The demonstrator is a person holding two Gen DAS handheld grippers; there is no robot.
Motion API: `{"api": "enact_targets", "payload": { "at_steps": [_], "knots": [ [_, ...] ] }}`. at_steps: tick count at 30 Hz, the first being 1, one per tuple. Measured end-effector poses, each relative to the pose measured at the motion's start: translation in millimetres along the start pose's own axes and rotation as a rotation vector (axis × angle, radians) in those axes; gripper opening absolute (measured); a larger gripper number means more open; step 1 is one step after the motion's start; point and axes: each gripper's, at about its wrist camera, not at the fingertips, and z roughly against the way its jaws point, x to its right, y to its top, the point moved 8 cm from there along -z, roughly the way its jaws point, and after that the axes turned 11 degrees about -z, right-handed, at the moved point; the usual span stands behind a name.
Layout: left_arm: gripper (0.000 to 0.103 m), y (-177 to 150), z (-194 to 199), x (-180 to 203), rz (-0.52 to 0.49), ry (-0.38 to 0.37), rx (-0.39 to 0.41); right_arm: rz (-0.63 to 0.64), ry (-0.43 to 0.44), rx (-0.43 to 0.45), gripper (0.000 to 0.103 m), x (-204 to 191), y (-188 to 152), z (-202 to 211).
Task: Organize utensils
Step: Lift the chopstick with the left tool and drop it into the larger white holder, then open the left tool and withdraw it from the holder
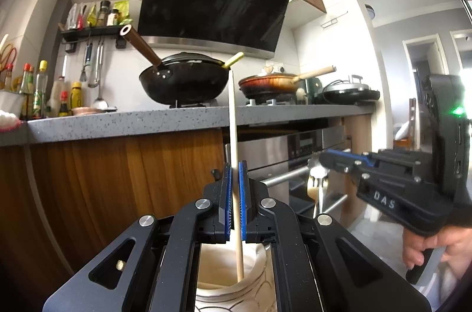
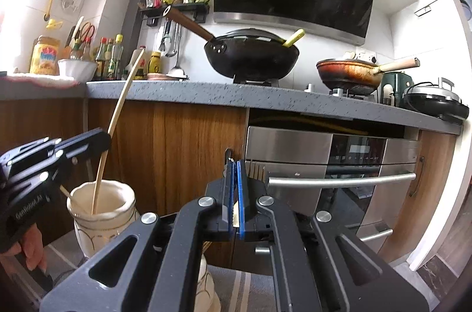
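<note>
My left gripper (image 1: 235, 167) is shut on a long pale wooden chopstick (image 1: 233, 117) that stands upright, its lower end inside a cream ceramic holder (image 1: 224, 285) right below the jaws. In the right wrist view the same chopstick (image 2: 118, 111) leans in the holder (image 2: 103, 211), with the left gripper (image 2: 103, 139) around it. My right gripper (image 2: 235, 164) is shut on a metal fork; a pale edge of the fork (image 2: 235, 213) shows between the pads. In the left wrist view the right gripper (image 1: 317, 161) holds the fork (image 1: 318, 179) tines down, to the right of the holder.
A grey stone countertop (image 1: 132, 123) runs across, above wooden cabinet fronts. On it stand a black wok (image 1: 183, 82), an orange pan (image 1: 270, 83), bottles (image 1: 38, 90) and a black griddle (image 1: 348, 92). A steel oven (image 2: 330, 164) with bar handles is right. A second cream vessel (image 2: 206, 282) sits below my right gripper.
</note>
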Motion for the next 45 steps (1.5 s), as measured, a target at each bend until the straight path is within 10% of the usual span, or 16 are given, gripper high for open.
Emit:
{"api": "enact_targets", "payload": {
  "at_steps": [9, 17, 20, 31, 45],
  "knots": [
    [0.025, 2, -1, -6, 0.037, -0.003, 0.022, -0.036, 0.034, -0.039, 0.004, 0, -4, -4],
    [0.062, 23, 4, -6, 0.031, 0.019, 0.062, -0.086, 0.072, -0.021, 0.046, 4, 6, 7],
    [0.092, 32, 11, -14, 0.048, 0.076, 0.067, -0.106, 0.060, -0.003, 0.069, 12, 12, 18],
    [0.098, 32, 66, -48, 0.142, 0.169, -0.026, -0.180, -0.017, 0.013, 0.097, 49, 12, 60],
    [0.098, -67, 112, -12, 0.184, 0.161, -0.334, -0.213, -0.170, -0.312, 0.097, 93, -93, 67]
  ]
}}
